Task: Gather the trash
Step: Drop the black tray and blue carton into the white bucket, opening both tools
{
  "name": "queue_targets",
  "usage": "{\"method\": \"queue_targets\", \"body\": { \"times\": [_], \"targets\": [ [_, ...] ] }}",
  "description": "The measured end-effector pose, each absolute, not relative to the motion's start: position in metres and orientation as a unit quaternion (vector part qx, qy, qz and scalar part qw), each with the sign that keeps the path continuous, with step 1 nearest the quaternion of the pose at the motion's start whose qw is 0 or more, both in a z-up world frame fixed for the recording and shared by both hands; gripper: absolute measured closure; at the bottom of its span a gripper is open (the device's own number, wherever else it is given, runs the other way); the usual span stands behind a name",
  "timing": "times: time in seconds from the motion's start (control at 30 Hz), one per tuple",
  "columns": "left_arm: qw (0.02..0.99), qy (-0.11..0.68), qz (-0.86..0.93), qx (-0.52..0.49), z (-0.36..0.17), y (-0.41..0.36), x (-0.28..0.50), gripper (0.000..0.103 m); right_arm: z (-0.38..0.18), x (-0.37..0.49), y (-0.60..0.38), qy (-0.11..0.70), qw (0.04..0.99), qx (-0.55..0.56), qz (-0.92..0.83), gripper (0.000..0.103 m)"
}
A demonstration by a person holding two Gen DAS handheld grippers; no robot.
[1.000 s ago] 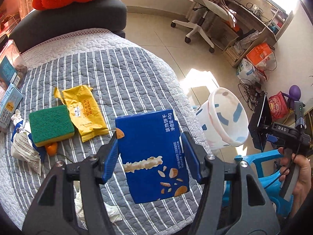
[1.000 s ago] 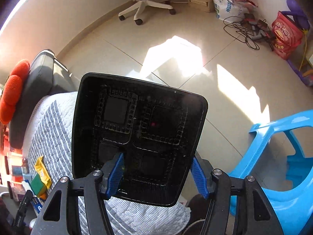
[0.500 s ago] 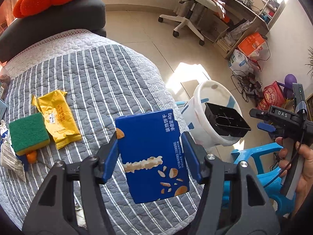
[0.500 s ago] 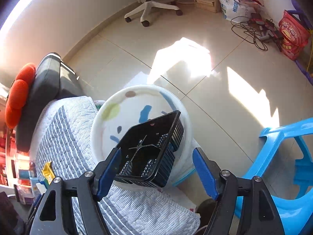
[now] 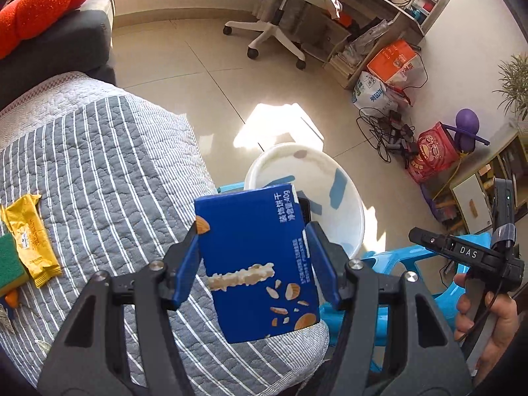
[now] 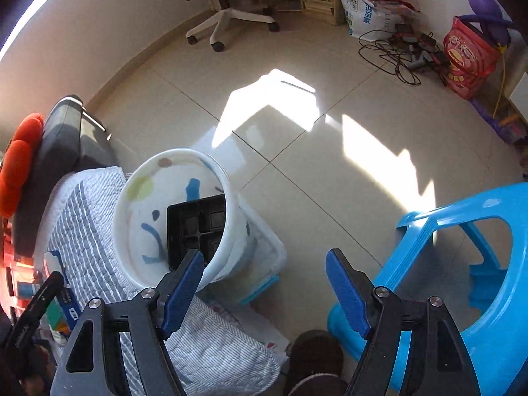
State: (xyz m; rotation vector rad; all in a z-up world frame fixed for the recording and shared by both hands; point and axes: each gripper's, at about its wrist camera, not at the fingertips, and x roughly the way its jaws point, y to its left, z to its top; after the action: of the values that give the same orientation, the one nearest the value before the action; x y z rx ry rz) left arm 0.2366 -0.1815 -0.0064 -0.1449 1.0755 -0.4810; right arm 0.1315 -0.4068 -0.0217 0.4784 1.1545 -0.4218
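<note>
My left gripper is shut on a blue snack box and holds it over the quilt's edge, just in front of the white patterned bin. My right gripper is open and empty, to the right of the bin. A black plastic tray lies inside the bin. A yellow wrapper and a green sponge lie on the quilt at the left.
The grey striped quilt covers the surface. A blue plastic stool stands right of the bin. An office chair, bags and cables are on the far floor. A black headrest with a red cushion stands at the back left.
My right gripper opened and dropped the black tray into the bin, then drew back. My left gripper carried the blue box rightward toward the bin.
</note>
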Motion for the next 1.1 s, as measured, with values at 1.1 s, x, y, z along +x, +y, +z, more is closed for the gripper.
{"method": "queue_targets", "body": {
  "times": [1.1],
  "targets": [
    [0.862,0.466,-0.2,0.01,0.018,-0.153,0.227,0.001,0.001,0.103,-0.401,0.51,0.803,0.251,-0.179,0.024]
  ]
}}
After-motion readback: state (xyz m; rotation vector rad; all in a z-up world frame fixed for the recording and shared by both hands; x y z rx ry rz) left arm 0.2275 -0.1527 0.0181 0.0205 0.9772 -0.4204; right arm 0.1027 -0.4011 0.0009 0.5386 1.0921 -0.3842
